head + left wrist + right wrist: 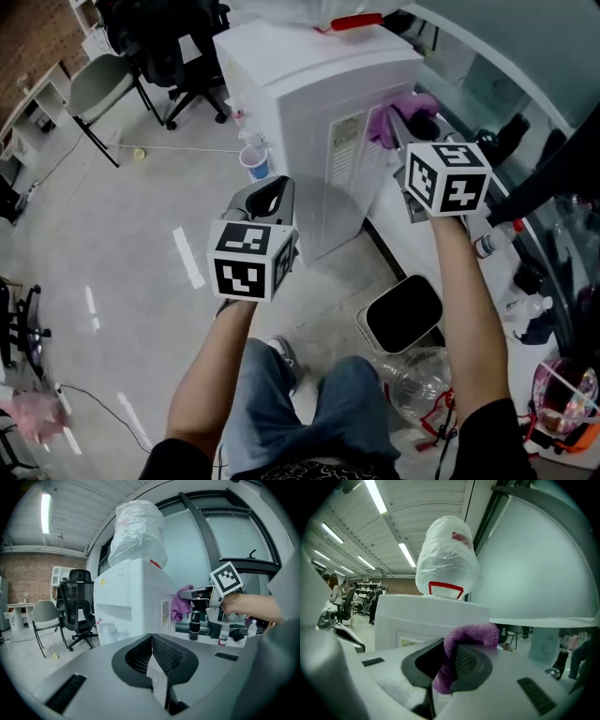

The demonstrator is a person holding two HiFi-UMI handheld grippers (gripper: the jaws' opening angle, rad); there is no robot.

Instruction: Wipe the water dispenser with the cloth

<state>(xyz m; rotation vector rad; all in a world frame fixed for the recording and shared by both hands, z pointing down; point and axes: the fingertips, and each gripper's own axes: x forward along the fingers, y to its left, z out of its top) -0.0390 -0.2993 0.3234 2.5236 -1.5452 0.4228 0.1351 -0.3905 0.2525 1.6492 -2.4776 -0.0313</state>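
The white water dispenser [314, 103] stands on the floor with a plastic-wrapped bottle [138, 531] on top. My right gripper [405, 120] is shut on a purple cloth [389, 120] and holds it against the dispenser's rear side panel near the top. In the right gripper view the purple cloth [461, 653] is pinched between the jaws in front of the dispenser [426, 620]. My left gripper [269, 199] hangs in front of the dispenser's side, jaws together and nothing between them. The left gripper view shows the cloth [179, 604] in the right gripper [199, 594].
A black-lined waste bin [403, 314] and a clear empty jug [417, 375] stand by the person's legs. A small water bottle [255, 159] stands left of the dispenser. Office chairs [183, 47] stand at the back. A sill [525, 272] with bottles runs on the right.
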